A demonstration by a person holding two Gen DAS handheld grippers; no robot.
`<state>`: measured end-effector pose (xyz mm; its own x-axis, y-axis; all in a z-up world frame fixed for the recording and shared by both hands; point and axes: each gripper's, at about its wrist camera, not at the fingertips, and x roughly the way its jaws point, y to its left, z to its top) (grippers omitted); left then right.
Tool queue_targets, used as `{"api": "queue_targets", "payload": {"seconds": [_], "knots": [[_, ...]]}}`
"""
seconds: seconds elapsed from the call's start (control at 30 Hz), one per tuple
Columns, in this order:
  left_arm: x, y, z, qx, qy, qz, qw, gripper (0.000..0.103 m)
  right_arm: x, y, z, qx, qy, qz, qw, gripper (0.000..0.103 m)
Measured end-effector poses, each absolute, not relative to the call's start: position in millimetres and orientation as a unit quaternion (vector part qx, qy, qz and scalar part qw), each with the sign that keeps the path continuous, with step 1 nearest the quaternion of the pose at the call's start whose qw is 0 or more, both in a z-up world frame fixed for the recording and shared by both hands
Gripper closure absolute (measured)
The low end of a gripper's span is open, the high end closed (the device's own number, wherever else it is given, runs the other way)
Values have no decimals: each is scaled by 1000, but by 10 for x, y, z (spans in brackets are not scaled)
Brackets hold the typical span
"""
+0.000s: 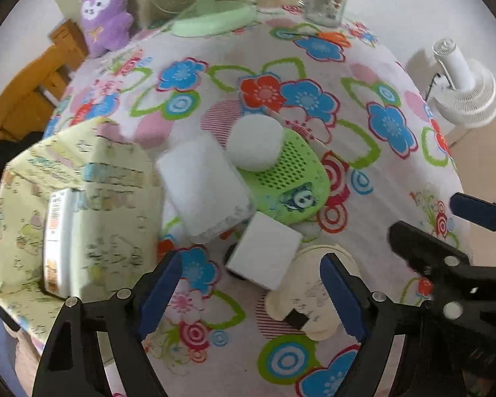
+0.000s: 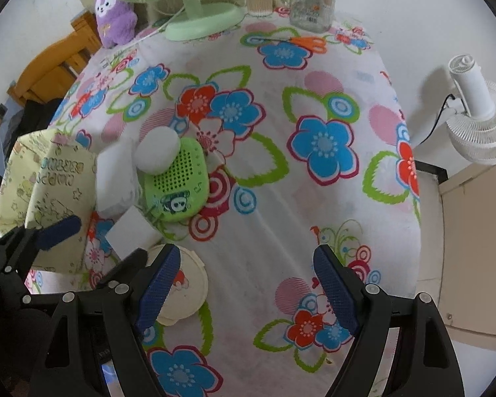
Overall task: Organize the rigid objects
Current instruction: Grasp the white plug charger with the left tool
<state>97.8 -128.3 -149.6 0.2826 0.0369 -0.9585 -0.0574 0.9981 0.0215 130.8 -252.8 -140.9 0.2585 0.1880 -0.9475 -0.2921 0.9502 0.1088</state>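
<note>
Both grippers hang wide apart and empty over our flower-patterned desk (image 2: 314,205). Our left gripper (image 1: 251,294) frames a small white box (image 1: 264,254) at twelve o'clock, touching a cream round lid (image 1: 314,294). Beyond lie a white rectangular block (image 1: 205,182), a white round puff (image 1: 256,142) and a green perforated case (image 1: 287,178). At nine o'clock stands a yellow printed bag (image 1: 82,182). Our right gripper (image 2: 248,294) hovers over bare cloth, the lid at nine o'clock.

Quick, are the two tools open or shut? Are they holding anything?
Left tool: open, holding nothing, over the white box.
Right tool: open, holding nothing, above the cloth.
</note>
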Motion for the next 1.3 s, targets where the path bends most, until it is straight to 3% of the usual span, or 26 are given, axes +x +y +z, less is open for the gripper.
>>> {"api": "queue_targets", "payload": {"seconds": [0.5, 0.7, 0.97, 1.3], "knots": [[1100, -1312, -1814, -32, 615, 19, 788, 21, 1408, -2606, -1689, -32, 604, 137, 785, 18], [1148, -1360, -1799, -30, 616, 7, 787, 28, 1432, -2649, -1711, -20, 608, 128, 784, 18], [1151, -1348, -1763, -35, 618, 3, 785, 54, 1419, -2608, -1720, -11, 611, 132, 781, 18], [1048, -1329, -1729, -39, 613, 14, 789, 57, 1388, -2539, -1670, -30, 605, 145, 782, 18]]}}
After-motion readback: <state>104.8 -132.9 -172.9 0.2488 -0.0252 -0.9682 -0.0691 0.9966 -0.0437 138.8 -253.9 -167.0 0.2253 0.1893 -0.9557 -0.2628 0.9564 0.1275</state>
